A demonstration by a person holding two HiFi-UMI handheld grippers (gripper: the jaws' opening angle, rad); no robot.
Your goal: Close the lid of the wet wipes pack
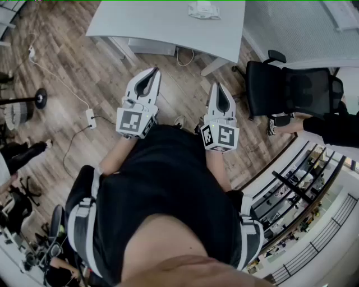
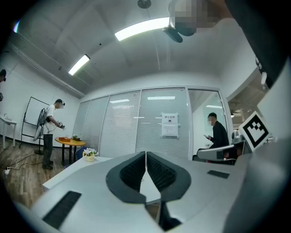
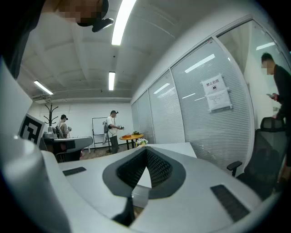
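One small pale, crumpled-looking item (image 1: 203, 9), too small to confirm as the wet wipes pack, sits at the far edge of the smooth white table (image 1: 157, 25). Well short of it, over the wood-plank floor (image 1: 61, 61), the left gripper (image 1: 155, 71) and right gripper (image 1: 216, 86) have their ribbed black pads pressed together on nothing.

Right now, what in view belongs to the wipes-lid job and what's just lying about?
Job: left tool, right tool, both shut and empty; no wipes pack can be made out.
Lying about: white table, flower pot, black office chair, power strip.
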